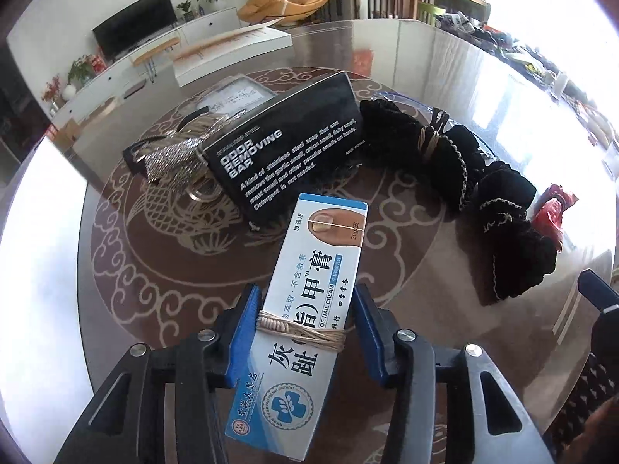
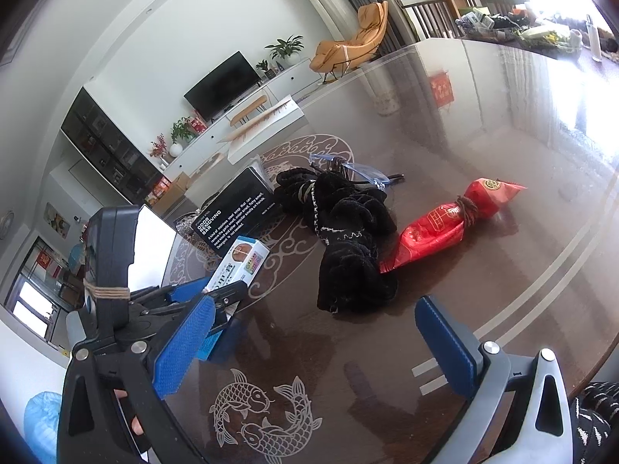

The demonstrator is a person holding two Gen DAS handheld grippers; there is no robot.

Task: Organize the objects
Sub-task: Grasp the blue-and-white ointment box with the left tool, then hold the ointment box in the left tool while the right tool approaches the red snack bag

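A white and blue toe nail cream box (image 1: 309, 290) with twine wound round it sits lengthwise between the blue pads of my left gripper (image 1: 305, 309), which is shut on it. The right wrist view shows the same box (image 2: 240, 266) tilted, far end up, in the left gripper (image 2: 216, 294). My right gripper (image 2: 315, 344) stands open over the table's near part with nothing between its fingers. Beyond lie a black "odor removing bar" box (image 1: 286, 154), a black cloth bundle (image 2: 348, 232) tied with twine and a red packet (image 2: 448, 224).
A silvery rhinestone clip (image 1: 178, 158) lies left of the black box, with a clear bag (image 1: 232, 96) behind it. Clear glasses (image 2: 348, 172) lie behind the cloth. The round glass-topped table (image 2: 483, 123) has a fish pattern; its rim curves close on the right.
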